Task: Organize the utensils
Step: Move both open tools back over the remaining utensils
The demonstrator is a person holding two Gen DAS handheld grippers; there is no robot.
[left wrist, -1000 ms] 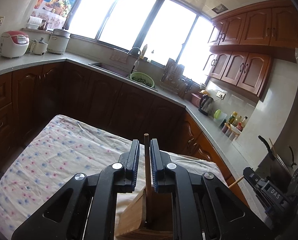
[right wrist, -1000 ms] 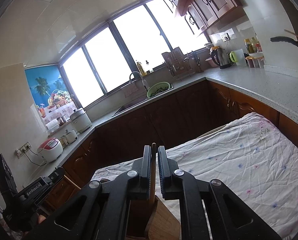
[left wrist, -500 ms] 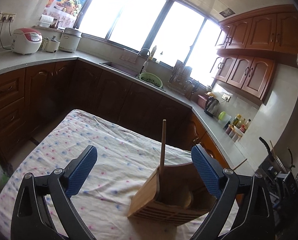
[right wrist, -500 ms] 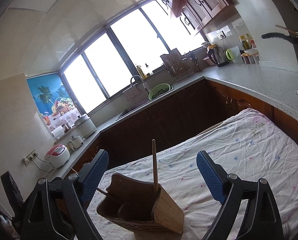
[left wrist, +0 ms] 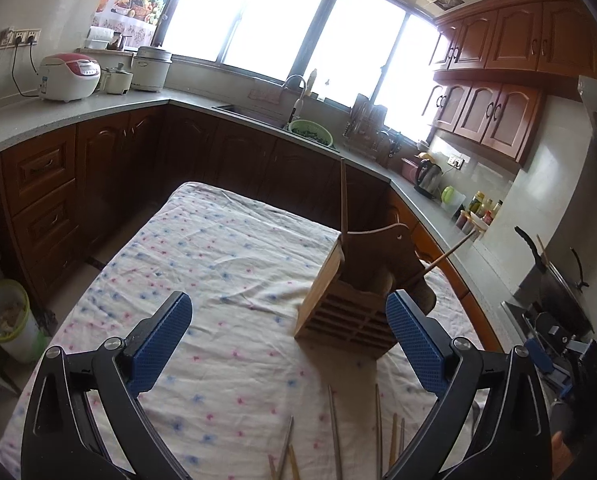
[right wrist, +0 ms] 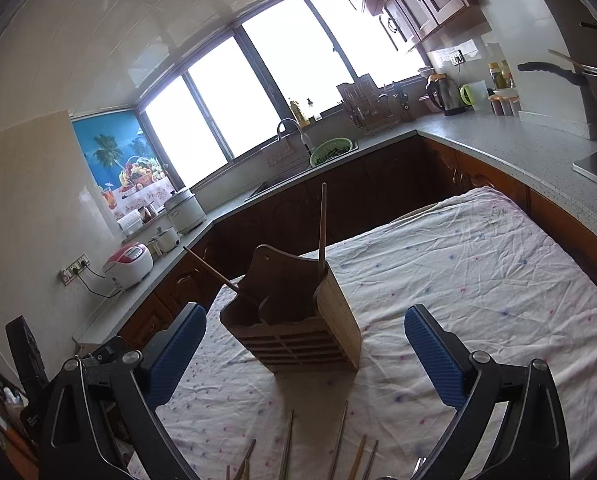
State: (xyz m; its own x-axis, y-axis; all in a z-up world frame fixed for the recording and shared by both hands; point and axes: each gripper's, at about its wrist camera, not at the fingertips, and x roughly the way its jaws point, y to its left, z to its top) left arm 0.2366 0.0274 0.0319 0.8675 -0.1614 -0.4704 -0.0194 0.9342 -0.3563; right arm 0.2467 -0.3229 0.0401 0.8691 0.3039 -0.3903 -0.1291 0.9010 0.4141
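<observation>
A wooden utensil holder (left wrist: pixel 348 314) (right wrist: pixel 298 320) stands on the cloth-covered table (left wrist: pixel 202 264). Two chopsticks stand in it: one upright (left wrist: pixel 343 196) (right wrist: pixel 321 228), one leaning outward (left wrist: pixel 448 254) (right wrist: pixel 214 272). Several loose chopsticks (left wrist: pixel 334 432) (right wrist: pixel 338 444) lie on the cloth near the front edge. My left gripper (left wrist: pixel 288 346) is open and empty, short of the holder. My right gripper (right wrist: pixel 304 356) is open and empty, with the holder beyond its pads.
Kitchen counters (left wrist: pixel 78 106) wrap around the table, with rice cookers (left wrist: pixel 68 76), a sink with a green bowl (left wrist: pixel 310 130), a kettle (left wrist: pixel 426 174) and bottles. A bin (left wrist: pixel 4 324) stands on the floor at left. A stove with a pan (left wrist: pixel 554 276) is at right.
Both grippers were shut on a chopstick above the holder. They opened, left the chopsticks standing in it, and drew back and up, so the loose chopsticks on the cloth came into view.
</observation>
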